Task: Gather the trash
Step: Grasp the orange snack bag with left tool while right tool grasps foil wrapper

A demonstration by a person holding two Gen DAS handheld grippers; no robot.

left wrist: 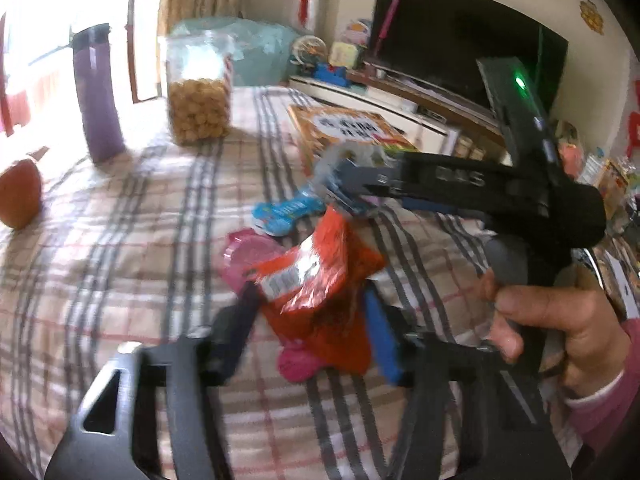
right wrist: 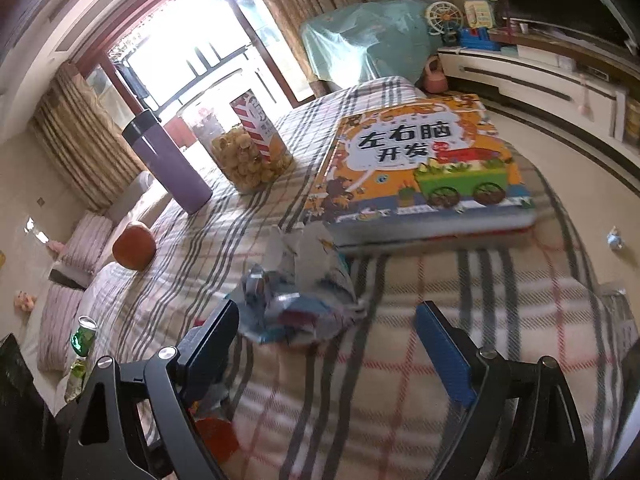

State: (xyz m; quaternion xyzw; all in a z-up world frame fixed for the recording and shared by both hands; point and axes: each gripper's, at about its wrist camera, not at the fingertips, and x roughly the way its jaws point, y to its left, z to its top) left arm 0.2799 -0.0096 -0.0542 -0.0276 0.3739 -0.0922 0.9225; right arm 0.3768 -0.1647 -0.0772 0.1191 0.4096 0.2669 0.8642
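In the left wrist view my left gripper (left wrist: 308, 320) is shut on a red snack wrapper (left wrist: 320, 276) and holds it above the plaid cloth. A pink wrapper (left wrist: 248, 252) and a blue wrapper (left wrist: 286, 212) lie behind it. My right gripper (left wrist: 344, 188) reaches in from the right over a crumpled whitish wrapper (left wrist: 344, 160). In the right wrist view my right gripper (right wrist: 328, 336) is open, its blue pads either side of the crumpled blue-white wrapper (right wrist: 300, 300) lying on the cloth.
A large picture book (right wrist: 420, 168) lies on the plaid-covered table (right wrist: 400, 380) just beyond the wrapper. A purple flask (right wrist: 168, 164), a clear jar of snacks (right wrist: 248, 152) and an orange (right wrist: 134, 246) stand further left. A TV cabinet (right wrist: 540, 76) is at the right.
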